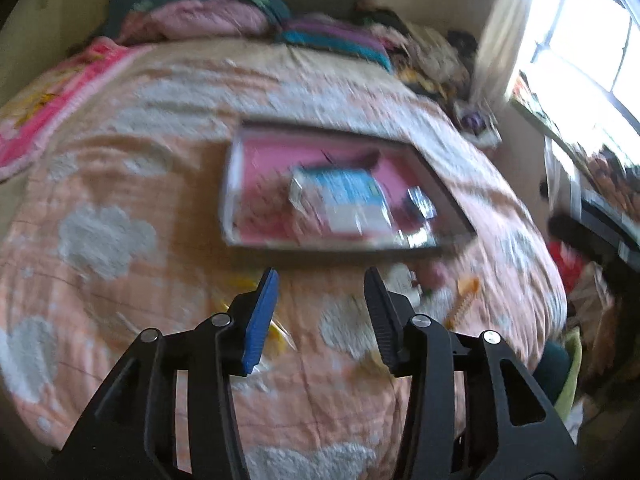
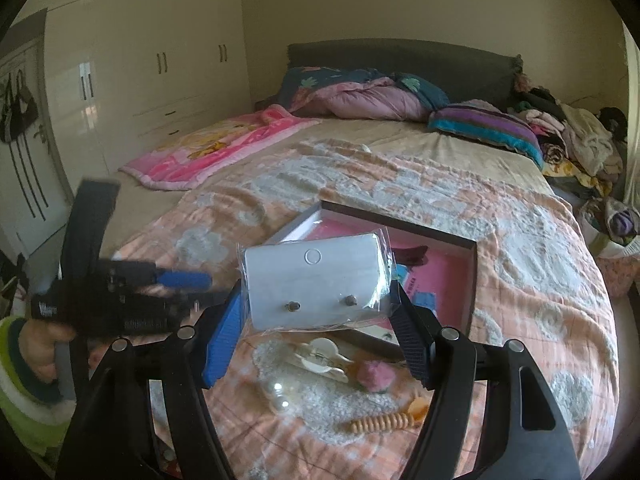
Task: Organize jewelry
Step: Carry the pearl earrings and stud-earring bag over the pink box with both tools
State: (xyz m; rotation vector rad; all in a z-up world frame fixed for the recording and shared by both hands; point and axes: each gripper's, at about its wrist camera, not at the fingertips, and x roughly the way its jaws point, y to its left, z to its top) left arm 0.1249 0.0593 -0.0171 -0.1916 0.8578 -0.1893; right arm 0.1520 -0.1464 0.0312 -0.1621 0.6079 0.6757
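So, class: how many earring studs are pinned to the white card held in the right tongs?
2. Both sit on the card inside its clear bag: one stud lower left, the other stud lower right. The right tongs hold the bag.

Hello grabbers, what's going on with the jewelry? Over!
Right gripper shut on bagged earring card, above the bed. Left gripper open, empty. Pink-lined box ahead, already holding packets. Hair clip and spiral hair tie below.

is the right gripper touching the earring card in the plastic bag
Touching. The right wrist view shows the right gripper with its jaws pressed against both side edges of the bagged earring card, holding it up above the bedspread.
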